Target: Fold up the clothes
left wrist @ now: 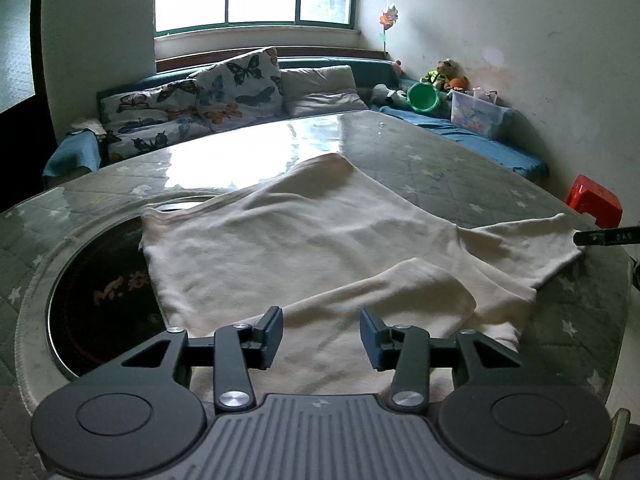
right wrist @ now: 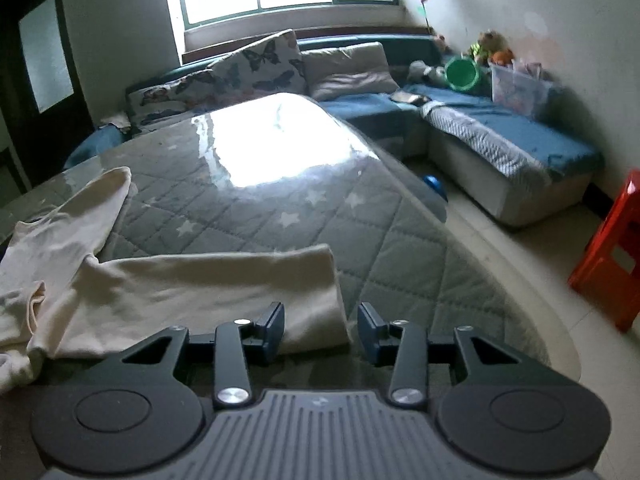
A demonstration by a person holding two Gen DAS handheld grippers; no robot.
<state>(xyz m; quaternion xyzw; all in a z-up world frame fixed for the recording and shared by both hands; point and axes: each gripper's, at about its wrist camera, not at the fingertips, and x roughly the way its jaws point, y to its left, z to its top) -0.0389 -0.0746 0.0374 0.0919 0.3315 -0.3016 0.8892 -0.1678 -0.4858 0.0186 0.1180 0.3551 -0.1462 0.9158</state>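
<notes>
A cream long-sleeved shirt [left wrist: 304, 240] of soft, wrinkled knit lies flat on the quilted, star-printed table [left wrist: 432, 168], its body running away toward the window, one sleeve folded across the near part and the other stretched out to the right. The left tool [left wrist: 320, 334] hovers with its jaws apart over the folded sleeve, nothing pinched. Only the right wrist view shows the outstretched sleeve's cuff [right wrist: 320, 300], lying between the parted, empty jaws of the right tool [right wrist: 321, 330], and the red stool [right wrist: 616, 248] on the floor.

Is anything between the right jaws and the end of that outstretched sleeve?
Nothing visible. The cream long-sleeved shirt's sleeve end lies flat on the grey quilted star-print table cover, directly ahead of the right gripper, whose jaws stand apart with only cloth and cover between them.
</notes>
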